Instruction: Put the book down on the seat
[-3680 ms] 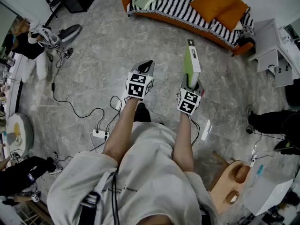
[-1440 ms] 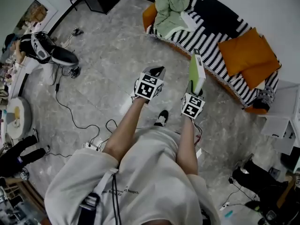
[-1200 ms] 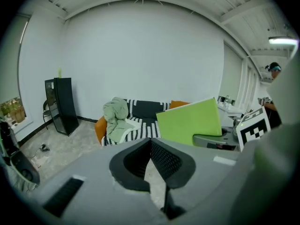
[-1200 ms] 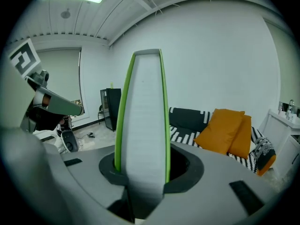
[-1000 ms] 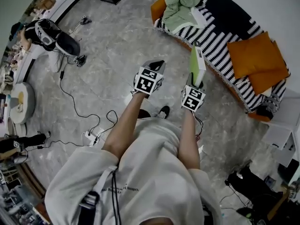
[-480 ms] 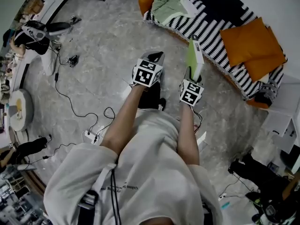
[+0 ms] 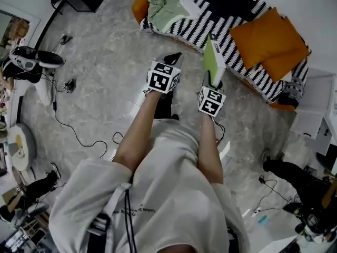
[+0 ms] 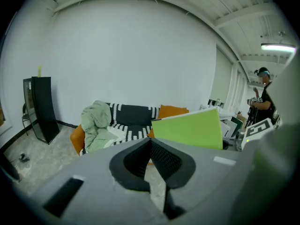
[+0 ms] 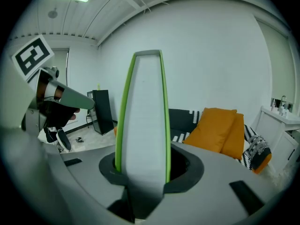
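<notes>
A green book (image 7: pixel 213 62) with white page edges stands upright in my right gripper (image 7: pixel 215 83), which is shut on its lower end. In the right gripper view the book (image 9: pixel 143 125) rises straight out of the jaws, page edges towards the camera. My left gripper (image 7: pixel 172 61) hangs beside it on the left, shut with nothing in it; its pads meet at the tip (image 8: pixel 150 142). The sofa seat (image 7: pixel 231 22) with its black-and-white striped cover lies just beyond both grippers. The left gripper view shows the book (image 8: pixel 190 129) in front of that sofa (image 8: pixel 129 125).
Two orange cushions (image 7: pixel 268 33) lie on the sofa's right part and a crumpled green blanket (image 7: pixel 166 1) on its left end. A white cabinet (image 7: pixel 316 125) stands to the right. Cables (image 7: pixel 79 136) trail over the stone floor at the left. Another person (image 7: pixel 295 173) is at lower right.
The sofa has come closer in the head view and now lies right past the grippers. Both grippers have moved towards it together. The book stays upright in the right gripper.
</notes>
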The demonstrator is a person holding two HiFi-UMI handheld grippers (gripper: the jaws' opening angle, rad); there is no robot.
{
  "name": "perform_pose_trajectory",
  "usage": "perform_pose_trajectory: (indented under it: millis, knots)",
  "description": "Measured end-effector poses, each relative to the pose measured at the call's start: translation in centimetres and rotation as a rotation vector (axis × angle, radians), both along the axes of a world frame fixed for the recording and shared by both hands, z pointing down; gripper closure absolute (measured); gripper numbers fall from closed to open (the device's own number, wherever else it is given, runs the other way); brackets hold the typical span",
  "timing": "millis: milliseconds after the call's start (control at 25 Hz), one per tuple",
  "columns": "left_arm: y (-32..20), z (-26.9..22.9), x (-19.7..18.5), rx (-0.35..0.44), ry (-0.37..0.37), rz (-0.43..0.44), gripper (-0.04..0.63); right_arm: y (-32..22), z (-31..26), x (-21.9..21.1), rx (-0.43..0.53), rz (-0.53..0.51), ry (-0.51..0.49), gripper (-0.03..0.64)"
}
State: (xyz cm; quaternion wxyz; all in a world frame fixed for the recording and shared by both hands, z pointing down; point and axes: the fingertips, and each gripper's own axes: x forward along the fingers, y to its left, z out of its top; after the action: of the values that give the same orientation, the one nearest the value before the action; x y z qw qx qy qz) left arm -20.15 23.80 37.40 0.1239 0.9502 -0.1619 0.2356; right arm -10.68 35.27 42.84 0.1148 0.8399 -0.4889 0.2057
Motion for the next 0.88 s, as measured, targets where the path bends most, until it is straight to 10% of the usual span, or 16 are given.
perform_pose_trajectory:
  millis: [880]
  knots:
    - [-13.8, 3.3, 9.8, -0.101, -0.077, 0.051, 0.588, -10.8, 3.2, 8.4, -0.12, 0.065, -0.067, 0.481]
